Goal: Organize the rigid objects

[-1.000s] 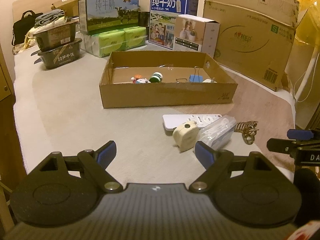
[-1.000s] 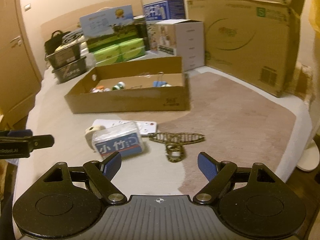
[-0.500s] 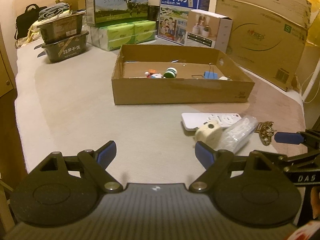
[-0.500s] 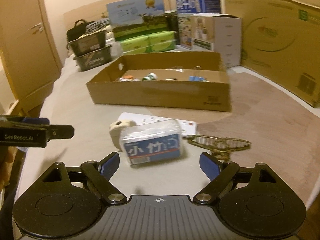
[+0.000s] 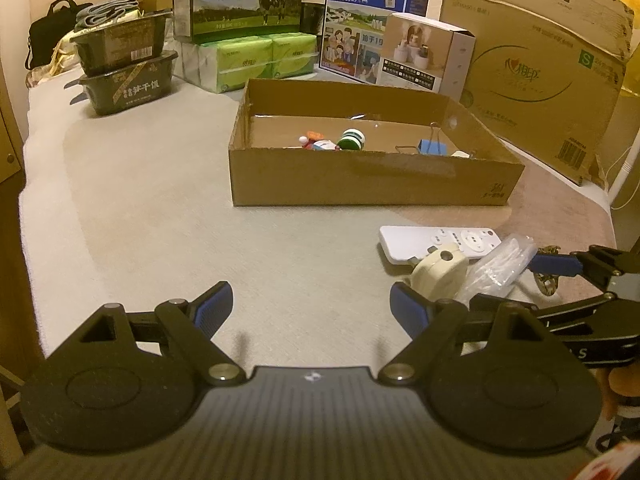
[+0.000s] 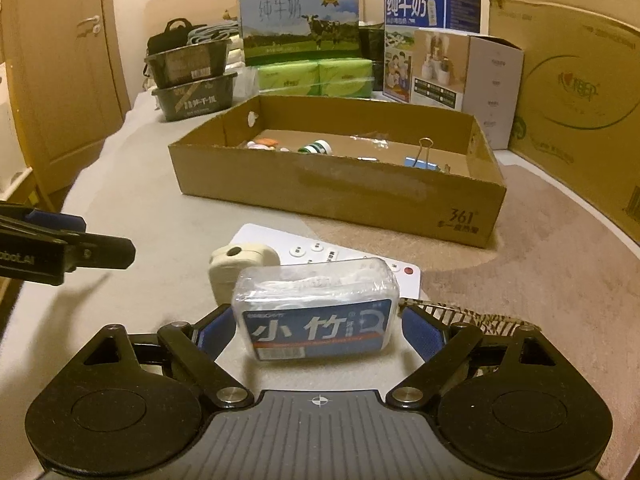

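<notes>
Clear plastic floss-pick pack [image 6: 316, 314] was lying on the bed [image 5: 160, 240] before the cardboard box [image 5: 372, 184], bracketed by the right gripper [image 6: 318, 330], jaws just widened, pads not touching. Left gripper [image 5: 310, 304] was spread, empty. Pick step judged underway; next, closing squarely is needed.

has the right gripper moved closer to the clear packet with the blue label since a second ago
Yes. The right gripper has closed in on the clear packet, which now sits between its open, just-widened fingers; the cardboard tray behind also looms larger.
</notes>
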{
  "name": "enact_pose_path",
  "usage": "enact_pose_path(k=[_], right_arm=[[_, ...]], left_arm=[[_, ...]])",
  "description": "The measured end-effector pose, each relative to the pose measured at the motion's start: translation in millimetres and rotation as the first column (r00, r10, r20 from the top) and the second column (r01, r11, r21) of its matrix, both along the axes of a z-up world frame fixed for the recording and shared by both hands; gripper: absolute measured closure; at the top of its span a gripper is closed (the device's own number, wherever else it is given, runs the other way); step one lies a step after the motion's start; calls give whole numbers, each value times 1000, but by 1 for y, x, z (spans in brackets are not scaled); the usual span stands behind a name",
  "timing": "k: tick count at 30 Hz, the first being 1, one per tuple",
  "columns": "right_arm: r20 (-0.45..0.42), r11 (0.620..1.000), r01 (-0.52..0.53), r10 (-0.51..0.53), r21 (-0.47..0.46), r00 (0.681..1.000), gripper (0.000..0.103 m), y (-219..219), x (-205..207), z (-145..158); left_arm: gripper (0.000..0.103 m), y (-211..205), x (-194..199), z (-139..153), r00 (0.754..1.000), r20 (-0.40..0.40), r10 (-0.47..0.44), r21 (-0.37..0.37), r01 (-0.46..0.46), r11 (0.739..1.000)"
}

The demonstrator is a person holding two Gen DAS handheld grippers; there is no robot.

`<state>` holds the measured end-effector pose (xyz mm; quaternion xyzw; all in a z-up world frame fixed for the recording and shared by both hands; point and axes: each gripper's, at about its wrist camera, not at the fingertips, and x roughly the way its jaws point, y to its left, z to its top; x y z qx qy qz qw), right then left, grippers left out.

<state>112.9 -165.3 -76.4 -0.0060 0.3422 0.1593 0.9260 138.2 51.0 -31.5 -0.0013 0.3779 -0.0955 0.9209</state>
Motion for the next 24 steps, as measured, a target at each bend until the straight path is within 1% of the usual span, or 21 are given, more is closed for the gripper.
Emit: enact_pose_path(k=[11,14,18,21,24], right_arm=[[-10,999,-33,34,24,999,14,-1,12,-11],[-13,999,-30,30,37,999,17,-3,12,-9],[13,999,8,-9,44,1000,18,-13,5,-2],[46,998,54,-56,44,997,18,-28,-3,7],[59,994,102,-104,36,993,18,-46,-7,15]], left_arm=[[19,-4,7,-12,1000,-20,-16,-10,16,1000],[19,-6,6,-12,1000,-21,-17,-8,17,1000],[19,-17,1,-11,999,-16,-35,-10,34,999],[19,-33,-1,-13,998,-13,-53,-18,53,998],[20,-53,-2,-15,998,-7,-60,-27,60,998]])
